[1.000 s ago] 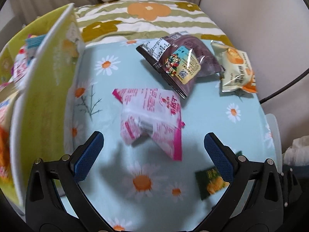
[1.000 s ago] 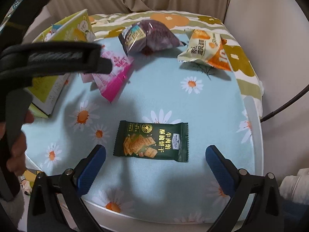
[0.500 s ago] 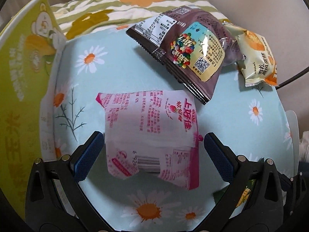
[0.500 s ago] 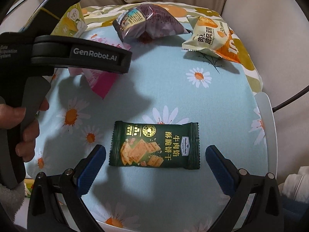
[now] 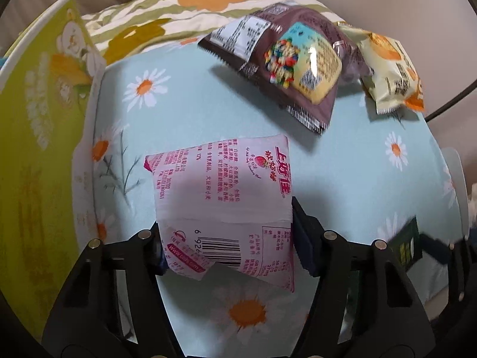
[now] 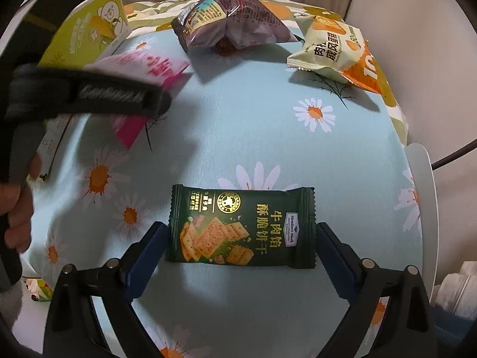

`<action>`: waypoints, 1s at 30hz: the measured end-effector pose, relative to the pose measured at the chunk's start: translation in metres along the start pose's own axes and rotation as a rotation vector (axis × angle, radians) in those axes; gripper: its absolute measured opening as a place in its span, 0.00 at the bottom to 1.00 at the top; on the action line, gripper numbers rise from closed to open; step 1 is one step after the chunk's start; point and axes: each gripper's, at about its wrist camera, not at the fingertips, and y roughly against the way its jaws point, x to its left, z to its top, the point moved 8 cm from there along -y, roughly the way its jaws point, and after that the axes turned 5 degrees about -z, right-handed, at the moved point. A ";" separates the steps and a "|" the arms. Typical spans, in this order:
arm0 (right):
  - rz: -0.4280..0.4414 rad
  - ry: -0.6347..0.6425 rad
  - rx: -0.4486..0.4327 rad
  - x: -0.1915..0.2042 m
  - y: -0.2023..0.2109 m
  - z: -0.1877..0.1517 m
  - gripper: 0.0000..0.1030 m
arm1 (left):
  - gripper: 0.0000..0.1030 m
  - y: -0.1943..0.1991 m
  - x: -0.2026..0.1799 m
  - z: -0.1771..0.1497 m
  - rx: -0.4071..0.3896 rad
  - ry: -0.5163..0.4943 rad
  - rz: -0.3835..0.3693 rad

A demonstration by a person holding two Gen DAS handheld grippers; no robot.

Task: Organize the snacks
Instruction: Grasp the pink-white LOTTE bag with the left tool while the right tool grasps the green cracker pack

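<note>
A round table (image 6: 268, 125) under a light-blue daisy cloth bears everything, with a tall yellow-green box (image 5: 38, 137) printed with a bear standing at its left edge; the box's lettering is too blurred to read. The left gripper (image 5: 226, 238) points steeply down and its jaws are closing, the blue pads pressing both sides of the pink packet (image 5: 226, 203), whose lower part buckles between them; most of the left pad is hidden behind the packet. The packet shows pink Chinese print, a strawberry and a barcode beginning 6 926. The right gripper (image 6: 240, 238) is also closing but stands wide, its pads just beside the two crimped ends of the dark green cracker packet (image 6: 238, 226) lying flat on the cloth; whether they touch it yet I cannot tell. That packet carries gold Chinese characters, a round cow emblem, pictured crackers and a small "Member's Mark" badge. Farther back lie a puffy purple packet (image 5: 286, 68) with a white nutrition label and coloured sprinkles, and touching it a cream-and-orange packet (image 6: 334, 50) with bold Chinese print. In the right wrist view, fingers of the person's left hand (image 6: 18, 208) grip a black handle, cut off at the frame's edge and blurred.
</note>
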 end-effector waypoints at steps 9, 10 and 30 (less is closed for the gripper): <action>0.007 0.016 -0.053 0.008 0.009 0.007 0.78 | 0.55 0.016 0.000 -0.040 0.046 0.016 -0.015; 0.009 0.022 -0.060 0.010 0.010 0.008 0.76 | 0.55 0.017 0.000 -0.043 0.048 0.019 -0.016; 0.057 0.057 -0.165 0.008 0.046 0.010 0.60 | 0.51 0.061 -0.009 -0.069 0.003 0.111 -0.043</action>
